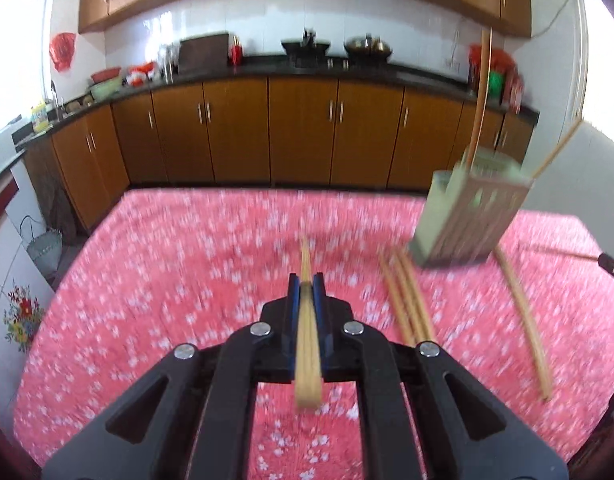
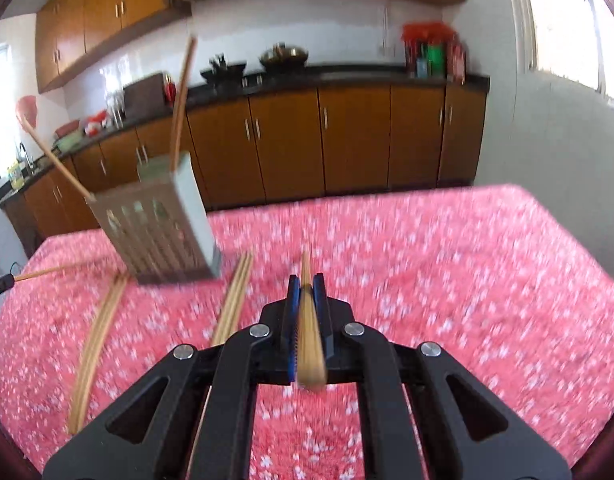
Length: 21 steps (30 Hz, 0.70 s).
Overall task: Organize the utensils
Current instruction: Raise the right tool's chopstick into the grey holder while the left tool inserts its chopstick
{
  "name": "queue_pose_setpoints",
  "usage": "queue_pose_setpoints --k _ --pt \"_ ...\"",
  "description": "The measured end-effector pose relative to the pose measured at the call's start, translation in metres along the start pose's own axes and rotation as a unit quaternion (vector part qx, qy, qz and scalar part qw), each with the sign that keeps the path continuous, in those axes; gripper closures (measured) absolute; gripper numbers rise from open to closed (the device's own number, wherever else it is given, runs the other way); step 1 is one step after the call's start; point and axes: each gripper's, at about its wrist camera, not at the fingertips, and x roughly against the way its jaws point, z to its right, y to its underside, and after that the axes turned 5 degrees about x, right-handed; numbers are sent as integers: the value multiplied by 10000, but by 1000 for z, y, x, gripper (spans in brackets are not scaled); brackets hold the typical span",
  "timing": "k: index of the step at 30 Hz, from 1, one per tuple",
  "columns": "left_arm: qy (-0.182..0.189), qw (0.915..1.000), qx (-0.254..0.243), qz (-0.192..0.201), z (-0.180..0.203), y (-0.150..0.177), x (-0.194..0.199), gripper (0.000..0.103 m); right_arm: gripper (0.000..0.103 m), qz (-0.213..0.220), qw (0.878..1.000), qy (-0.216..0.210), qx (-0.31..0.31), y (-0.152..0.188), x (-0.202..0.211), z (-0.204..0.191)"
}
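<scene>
**A:** Left wrist view first: your left gripper has its fingers pinched tight on a pale wooden chopstick, which runs forward past the tips and back toward the camera. You are at the carrying step, clear of the pink flowered tablecloth. The grey slotted holder stands ahead and to the right, with two chopsticks already leaning out of its top.

**B:** And what does the next move ask of you?

**A:** By my judgement, swing right, tip the stick more upright and lower its end through the open top. Loose chopsticks lie on the cloth just beside the holder's base, so keep above them.

**B:** Right wrist view?

**A:** Much the same. Your right gripper is clamped narrow on its own chopstick. Here the holder sits ahead and to the left, and more loose chopsticks lie near it.

**B:** How do the sticks look?

**A:** Slim, straight, light bamboo colour; blur hides finer detail. Both grippers aim at one small opening, so I'd take turns.
</scene>
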Motion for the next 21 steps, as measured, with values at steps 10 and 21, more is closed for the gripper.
queue_pose_setpoints --k 10,21 --pt "124 9987 24 500 8 -38 30 95 95 474 9988 -47 -106 -28 16 0" --pt "1169 9910 -168 634 52 -71 78 95 95 1271 9886 -805 -92 -80 67 -16"
